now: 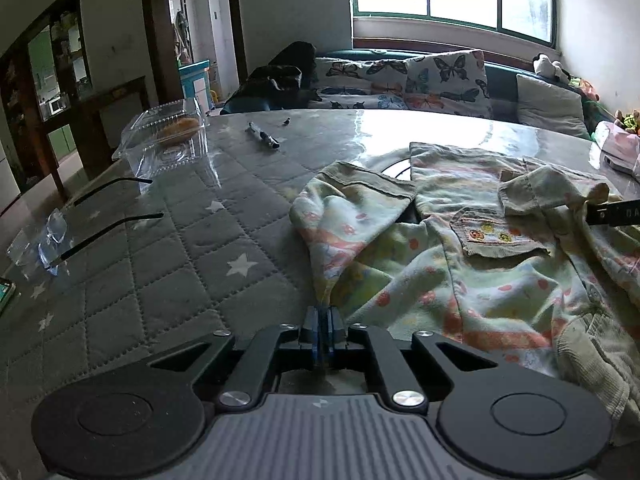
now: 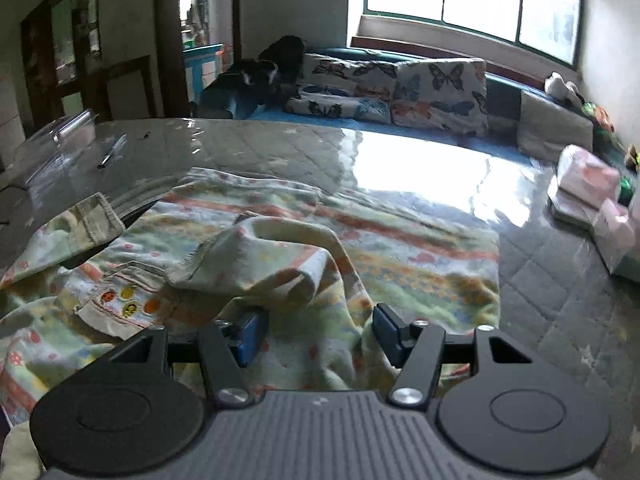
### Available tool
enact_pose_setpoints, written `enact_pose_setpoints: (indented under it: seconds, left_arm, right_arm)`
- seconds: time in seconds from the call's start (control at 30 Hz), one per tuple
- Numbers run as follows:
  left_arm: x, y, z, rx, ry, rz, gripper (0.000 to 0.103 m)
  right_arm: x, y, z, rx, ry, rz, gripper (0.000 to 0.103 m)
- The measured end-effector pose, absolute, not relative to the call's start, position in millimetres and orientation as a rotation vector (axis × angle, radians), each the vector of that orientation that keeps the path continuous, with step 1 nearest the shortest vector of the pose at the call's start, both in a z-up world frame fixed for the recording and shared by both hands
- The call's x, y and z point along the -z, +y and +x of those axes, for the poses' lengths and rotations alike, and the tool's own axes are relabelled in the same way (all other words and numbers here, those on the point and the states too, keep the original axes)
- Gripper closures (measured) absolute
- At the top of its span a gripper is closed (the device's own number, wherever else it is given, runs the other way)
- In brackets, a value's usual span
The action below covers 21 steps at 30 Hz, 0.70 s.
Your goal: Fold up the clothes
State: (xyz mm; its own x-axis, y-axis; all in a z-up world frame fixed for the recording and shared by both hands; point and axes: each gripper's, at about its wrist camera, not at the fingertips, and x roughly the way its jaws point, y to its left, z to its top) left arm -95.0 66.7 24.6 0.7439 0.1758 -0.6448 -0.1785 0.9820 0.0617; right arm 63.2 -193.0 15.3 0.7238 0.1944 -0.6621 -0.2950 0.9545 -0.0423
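Note:
A small pale patterned jacket (image 1: pixel 460 248) with an embroidered pocket (image 1: pixel 492 236) lies rumpled on the table. My left gripper (image 1: pixel 324 320) is shut on the jacket's left sleeve edge, pinched between blue pads. In the right wrist view the jacket (image 2: pixel 400 248) spreads under my right gripper (image 2: pixel 316 332), which is open with its pads (image 2: pixel 250 336) on either side of a folded-in sleeve (image 2: pixel 272 264). The right gripper's finger also shows at the right edge of the left wrist view (image 1: pixel 612 214), by the sleeve cuff.
The table has a grey quilted star cover (image 1: pixel 180 248) under clear plastic. A clear food box (image 1: pixel 168 136), a pen (image 1: pixel 262 136) and glasses (image 1: pixel 60 232) lie at left. Pink packages (image 2: pixel 592 196) lie at right. A sofa with butterfly cushions (image 1: pixel 440 76) stands behind.

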Motion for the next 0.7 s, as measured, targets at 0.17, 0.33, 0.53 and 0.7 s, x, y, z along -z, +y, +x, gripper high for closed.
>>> enact_pose_setpoints:
  seconds: [0.17,0.33,0.53,0.7]
  left_arm:
    - [-33.5,66.0,-104.2,-0.193,0.690,0.012,0.054]
    - [-51.0,62.5,-112.3,-0.173,0.644,0.046,0.045]
    - [-66.6,39.2,-102.1,-0.093,0.608,0.027,0.019]
    - [-60.6,0.2,-86.7,0.019,0.606,0.081,0.005]
  right_arm:
    - [-22.6,-176.7,58.5,-0.275,0.688,-0.216,0.046]
    - [-42.7,-180.9,41.6,-0.284,0.648,-0.218,0.046]
    - [-52.9,-177.4,42.8,-0.333,0.632,-0.219,0.046]
    - [-41.4,-161.9,56.3,-0.375,0.652,-0.236,0.047]
